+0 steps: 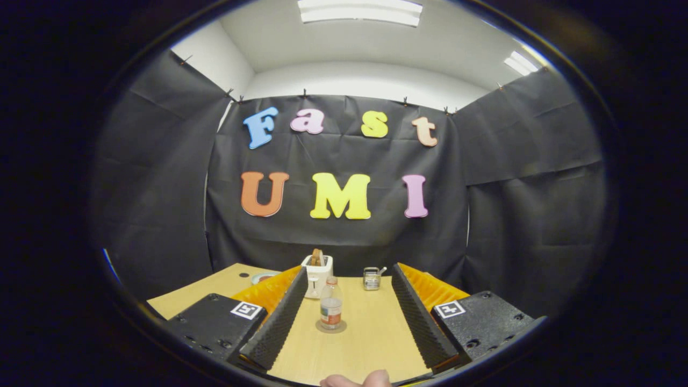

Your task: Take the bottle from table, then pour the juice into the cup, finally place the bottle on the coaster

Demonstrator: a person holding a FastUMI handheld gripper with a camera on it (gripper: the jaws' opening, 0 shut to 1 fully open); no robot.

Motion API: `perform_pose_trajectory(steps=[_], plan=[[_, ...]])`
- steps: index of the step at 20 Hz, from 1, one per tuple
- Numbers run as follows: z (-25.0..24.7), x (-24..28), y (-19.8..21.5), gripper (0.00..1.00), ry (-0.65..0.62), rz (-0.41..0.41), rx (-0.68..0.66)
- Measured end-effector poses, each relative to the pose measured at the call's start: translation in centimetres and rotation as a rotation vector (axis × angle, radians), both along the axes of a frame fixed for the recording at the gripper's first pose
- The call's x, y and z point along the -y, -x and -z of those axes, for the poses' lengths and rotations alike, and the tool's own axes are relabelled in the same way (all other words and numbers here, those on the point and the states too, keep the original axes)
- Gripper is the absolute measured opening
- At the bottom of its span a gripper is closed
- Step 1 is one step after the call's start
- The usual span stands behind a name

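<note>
The wooden table (pixel 371 344) lies flat under the level gripper (pixel 346 317), whose fingers are spread wide and hold nothing. The bottle (pixel 331 310) stands on the coaster (pixel 331 327) between them, at 12 o'clock. A fingertip (pixel 357 380) peeks in at 6 o'clock.

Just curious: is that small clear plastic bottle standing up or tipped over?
Upright: the small clear plastic bottle stands on a round coaster, between the open gripper fingers.

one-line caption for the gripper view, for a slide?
Open tongs frame an upright bottle standing on a coaster on the wooden table, cup beyond.
</note>
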State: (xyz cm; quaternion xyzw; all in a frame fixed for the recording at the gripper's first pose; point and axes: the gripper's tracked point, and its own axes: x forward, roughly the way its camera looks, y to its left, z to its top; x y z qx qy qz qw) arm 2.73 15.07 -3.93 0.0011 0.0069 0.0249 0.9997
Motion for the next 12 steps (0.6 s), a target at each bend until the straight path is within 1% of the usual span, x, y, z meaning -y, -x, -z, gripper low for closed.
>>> perform_pose_trajectory(steps=[4,7,12], plan=[[0.12,-0.44,-0.24,1.00,0.027,-0.001,-0.004],[0.70,-0.03,-0.44,1.00,0.015,0.009,-0.014],[-0.29,0.14,-0.51,1.00,-0.013,0.016,0.021]])
